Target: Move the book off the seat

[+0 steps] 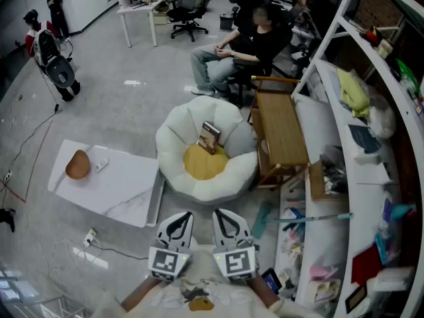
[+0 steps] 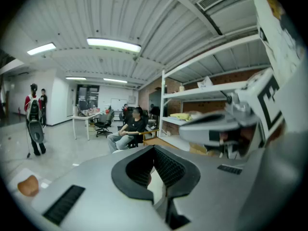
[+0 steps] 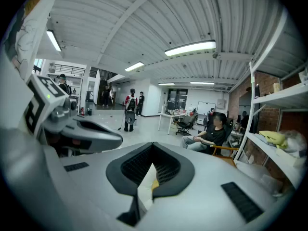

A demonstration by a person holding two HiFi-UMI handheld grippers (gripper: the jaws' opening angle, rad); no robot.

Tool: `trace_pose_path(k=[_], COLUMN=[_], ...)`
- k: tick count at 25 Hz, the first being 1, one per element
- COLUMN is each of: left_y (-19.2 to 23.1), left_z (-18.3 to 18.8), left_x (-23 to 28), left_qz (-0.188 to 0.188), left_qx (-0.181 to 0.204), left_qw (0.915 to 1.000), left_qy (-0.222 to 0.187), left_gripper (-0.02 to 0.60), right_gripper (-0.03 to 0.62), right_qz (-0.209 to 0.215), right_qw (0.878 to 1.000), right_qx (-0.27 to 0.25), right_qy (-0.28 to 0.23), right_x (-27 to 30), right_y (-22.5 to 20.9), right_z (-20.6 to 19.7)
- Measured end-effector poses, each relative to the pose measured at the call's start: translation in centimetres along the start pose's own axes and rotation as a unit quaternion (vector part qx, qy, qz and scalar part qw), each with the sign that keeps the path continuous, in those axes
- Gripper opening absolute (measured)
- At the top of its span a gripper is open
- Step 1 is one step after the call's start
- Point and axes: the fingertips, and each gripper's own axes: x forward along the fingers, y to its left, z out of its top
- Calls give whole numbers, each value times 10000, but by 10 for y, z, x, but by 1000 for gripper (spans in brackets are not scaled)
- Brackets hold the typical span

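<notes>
We hold the left gripper [image 1: 179, 220] and the right gripper [image 1: 225, 218] pressed together and empty, well short of the book [image 1: 210, 136] propped on the seat [image 1: 177, 130] ahead, where a reach with unopened jaws could knock it flat.

A person [image 1: 242, 48] sits beyond a wooden side table [image 1: 281, 128]; a brown object [image 1: 77, 165] rests on a white table [image 1: 126, 189].

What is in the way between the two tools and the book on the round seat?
Nothing visible. Only floor and the front rim of the seat lie between the left tool, the right tool and the book.
</notes>
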Motion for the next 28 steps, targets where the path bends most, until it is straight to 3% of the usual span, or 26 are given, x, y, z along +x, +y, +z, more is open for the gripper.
trace_pose_path(k=[2, 6, 10, 18, 28], left_y=[12, 22, 11, 12, 14], left_z=[22, 48, 35, 24, 14], left_x=[1, 17, 26, 27, 27], left_qz=[-59, 117, -1, -148, -348], left_qx=[-296, -103, -13, -38, -440], left_qw=[9989, 9966, 9980, 9990, 9975], left_qy=[-356, -805, -635, -424, -440], left_gripper=[11, 11, 12, 12, 11], right_gripper=[9, 9, 9, 9, 9], right_qz=[-228, -366, -263, -318, -385], right_qw=[9993, 9973, 9962, 9973, 9985], right_qx=[285, 462, 580, 526, 367], right_qy=[-127, -447, -595, -403, -92], right_x=[7, 24, 28, 29, 29], right_y=[-4, -9, -4, -3, 3], right_z=[-4, 0, 1, -4, -12])
